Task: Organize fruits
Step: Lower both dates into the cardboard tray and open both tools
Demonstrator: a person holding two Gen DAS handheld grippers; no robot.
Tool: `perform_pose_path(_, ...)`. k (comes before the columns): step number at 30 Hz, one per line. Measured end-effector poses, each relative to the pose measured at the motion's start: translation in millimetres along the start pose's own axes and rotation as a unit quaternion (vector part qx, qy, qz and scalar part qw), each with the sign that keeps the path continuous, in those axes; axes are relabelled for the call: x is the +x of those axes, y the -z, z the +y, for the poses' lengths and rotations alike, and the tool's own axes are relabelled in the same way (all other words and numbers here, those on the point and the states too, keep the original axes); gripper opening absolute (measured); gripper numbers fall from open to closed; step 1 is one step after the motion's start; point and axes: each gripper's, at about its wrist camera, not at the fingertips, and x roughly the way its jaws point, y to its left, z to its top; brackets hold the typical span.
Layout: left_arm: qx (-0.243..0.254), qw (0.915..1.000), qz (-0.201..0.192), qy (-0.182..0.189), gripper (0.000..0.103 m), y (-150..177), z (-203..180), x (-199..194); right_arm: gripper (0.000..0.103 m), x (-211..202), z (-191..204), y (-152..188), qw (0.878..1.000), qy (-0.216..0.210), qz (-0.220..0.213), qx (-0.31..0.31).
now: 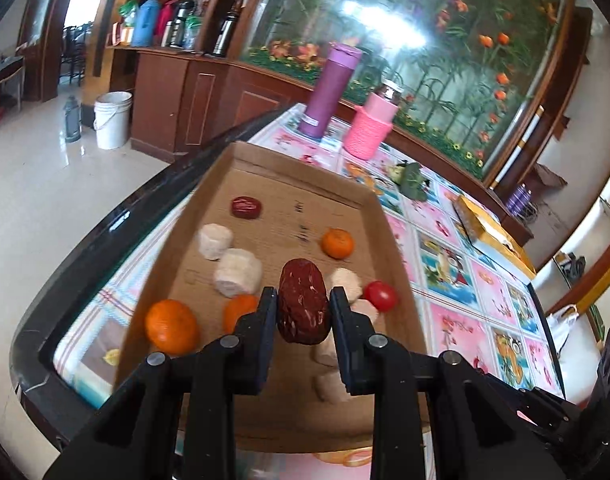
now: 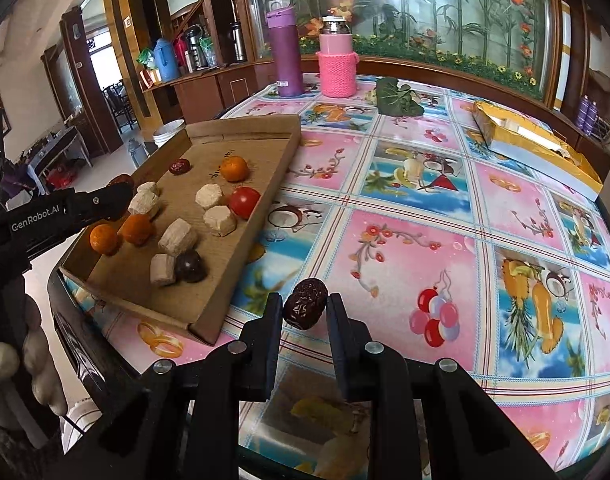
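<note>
A cardboard tray [image 1: 261,160] [image 2: 265,200] on the table's left side holds three oranges [image 1: 337,243] [image 2: 234,168], a cherry tomato [image 1: 380,296] [image 2: 244,202], several pale cut chunks [image 1: 237,272] [image 2: 219,220], a red date [image 1: 246,207] [image 2: 180,166] and a dark round fruit [image 2: 190,266]. My left gripper [image 1: 303,298] is shut on a large red date [image 1: 303,307] above the tray; it also shows in the right wrist view [image 2: 117,196]. My right gripper [image 2: 304,304] is shut on a dark red date [image 2: 306,309] over the tablecloth, right of the tray.
A purple bottle [image 2: 285,52] and a pink knit-sleeved flask [image 2: 337,60] stand at the table's far edge. Green leaves [image 2: 397,98] and a yellow box [image 2: 533,140] lie at the far right. The table's edge drops to the floor left of the tray.
</note>
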Motion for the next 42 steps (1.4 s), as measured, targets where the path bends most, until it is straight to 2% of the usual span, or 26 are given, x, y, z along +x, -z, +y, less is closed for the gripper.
perform_pose_path(22, -0.002, 0.9993, 0.009, -0.035, 0.026, -1.3, 27.2, 2.5, 0.025, 28.1, 80.6, -38.8, 0.993, -0.075, 0.019, -0.084)
perform_pose_path(36, 0.003, 0.9992, 0.033, -0.02, 0.026, 3.3, 26.3, 15.3, 0.025, 75.0, 91.7, -75.9, 0.992, -0.094, 0.044, -0.077)
perform_pose_path(42, 0.009, 0.9992, 0.032, -0.023, 0.026, -9.7, 29.3, 14.5, 0.025, 70.9, 86.6, -80.8, 0.993, -0.093, 0.033, -0.063)
